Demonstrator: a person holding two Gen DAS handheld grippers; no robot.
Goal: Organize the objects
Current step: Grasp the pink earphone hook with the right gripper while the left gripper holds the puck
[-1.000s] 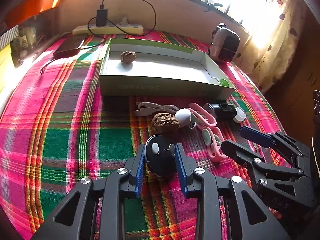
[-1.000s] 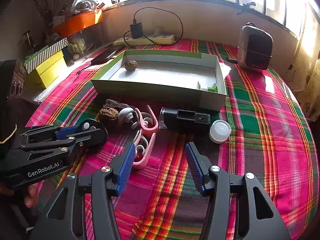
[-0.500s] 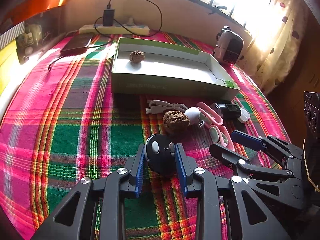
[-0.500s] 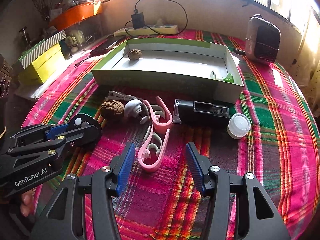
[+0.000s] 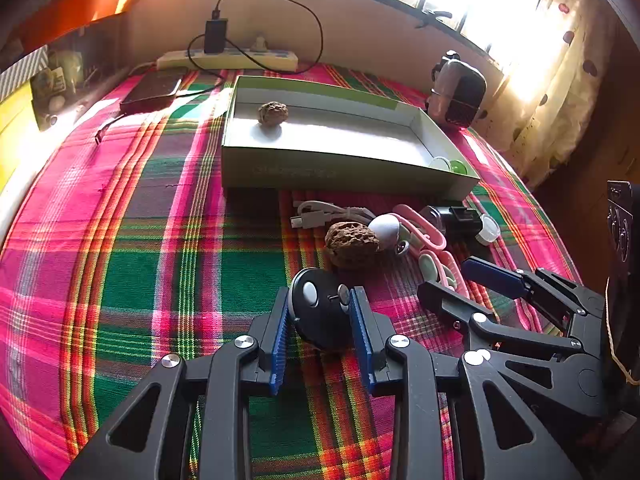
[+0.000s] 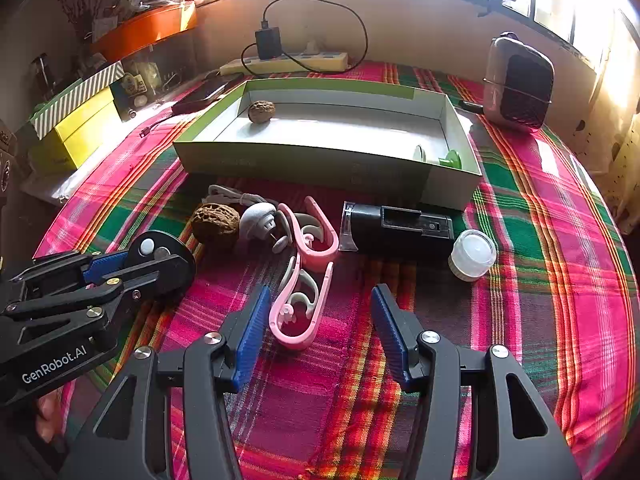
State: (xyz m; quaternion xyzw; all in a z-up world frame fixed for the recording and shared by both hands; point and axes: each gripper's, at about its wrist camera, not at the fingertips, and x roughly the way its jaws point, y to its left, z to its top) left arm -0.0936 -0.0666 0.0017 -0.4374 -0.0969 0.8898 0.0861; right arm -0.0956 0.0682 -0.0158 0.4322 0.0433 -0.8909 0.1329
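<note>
My left gripper is shut on a round black disc with white buttons, held just above the plaid cloth; it also shows in the right wrist view. My right gripper is open, its fingers either side of the near pink clip. A second pink clip, a walnut, a white plug, a black box-shaped device and a white cap lie in front of an open green-and-white box. Inside the box are another walnut and a green piece.
A white cable lies by the box. Behind the box are a power strip with charger, a phone and a small heater. Yellow and striped boxes stand at the left edge.
The right gripper has moved forward toward the near pink clip, which now lies between its open fingers. The left gripper has kept its hold on the black disc and shifted slightly left.
</note>
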